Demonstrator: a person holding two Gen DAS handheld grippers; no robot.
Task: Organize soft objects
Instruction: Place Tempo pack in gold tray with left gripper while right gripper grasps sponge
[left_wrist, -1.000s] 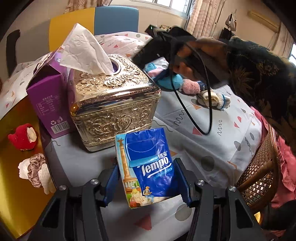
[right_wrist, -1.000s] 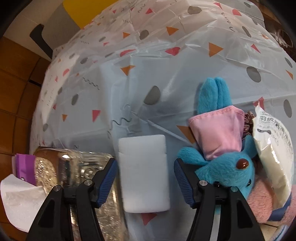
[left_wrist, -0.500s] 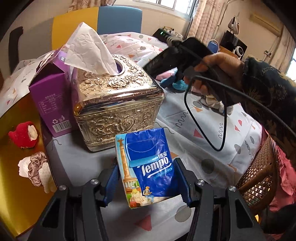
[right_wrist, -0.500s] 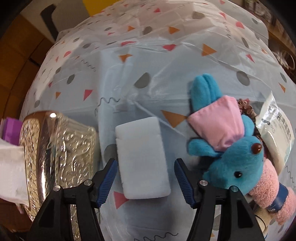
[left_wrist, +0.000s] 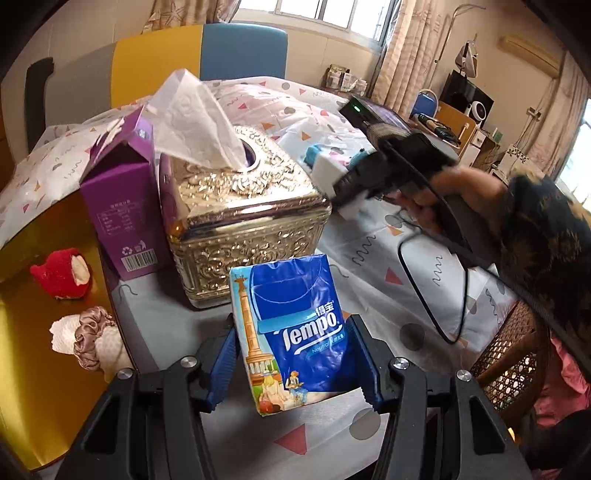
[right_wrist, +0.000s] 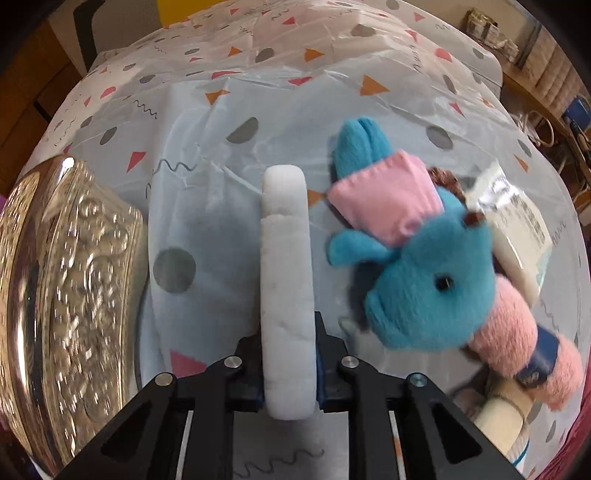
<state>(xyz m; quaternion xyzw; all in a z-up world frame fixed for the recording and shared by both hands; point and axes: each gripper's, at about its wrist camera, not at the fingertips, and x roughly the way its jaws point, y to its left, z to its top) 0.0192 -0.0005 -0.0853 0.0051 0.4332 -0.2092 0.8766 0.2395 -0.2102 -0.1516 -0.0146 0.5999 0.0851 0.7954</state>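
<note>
Now white sponge (right_wrist: 287, 295) in right gripper (right_wrist: 289, 363)

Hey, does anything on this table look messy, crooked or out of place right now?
Yes: the purple carton beside the tissue box has its top flaps torn open, and a crumpled tissue lies loose by the scrunchie.

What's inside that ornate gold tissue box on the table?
A white tissue sticks up through the round opening in the lid of the gold tissue box. The metal walls hide the rest of the tissue stack inside, so how full it is cannot be seen.
</note>
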